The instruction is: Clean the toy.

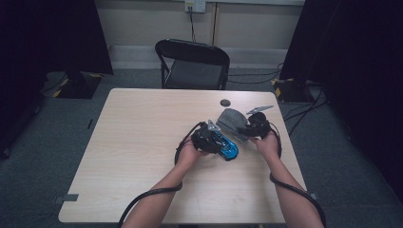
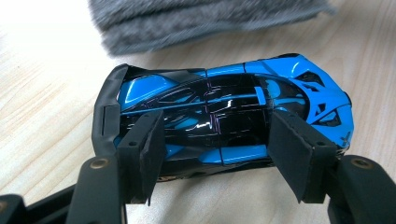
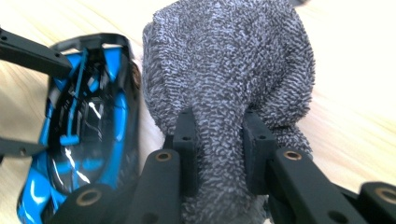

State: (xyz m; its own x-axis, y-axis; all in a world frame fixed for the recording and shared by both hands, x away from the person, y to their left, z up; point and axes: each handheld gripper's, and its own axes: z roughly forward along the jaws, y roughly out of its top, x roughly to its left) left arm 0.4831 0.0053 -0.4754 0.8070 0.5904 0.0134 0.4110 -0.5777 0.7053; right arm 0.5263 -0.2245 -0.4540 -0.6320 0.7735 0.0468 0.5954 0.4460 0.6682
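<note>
A glossy blue and black toy car (image 1: 226,146) (image 2: 219,116) (image 3: 84,135) lies on the wooden table (image 1: 138,142). My left gripper (image 1: 214,140) (image 2: 217,154) is shut on the car, its pads pressed against the two sides of the body. A grey terry cloth (image 1: 232,121) (image 2: 196,21) (image 3: 229,79) lies bunched just beyond and to the right of the car. My right gripper (image 1: 247,129) (image 3: 219,149) is shut on a fold of that cloth, which bulges out past the pads. The cloth's edge touches the car's side in the right gripper view.
A small dark round disc (image 1: 225,102) lies on the table behind the cloth. A black folding chair (image 1: 195,64) stands beyond the far edge. Black cables (image 1: 157,192) trail from both grippers across the near side of the table.
</note>
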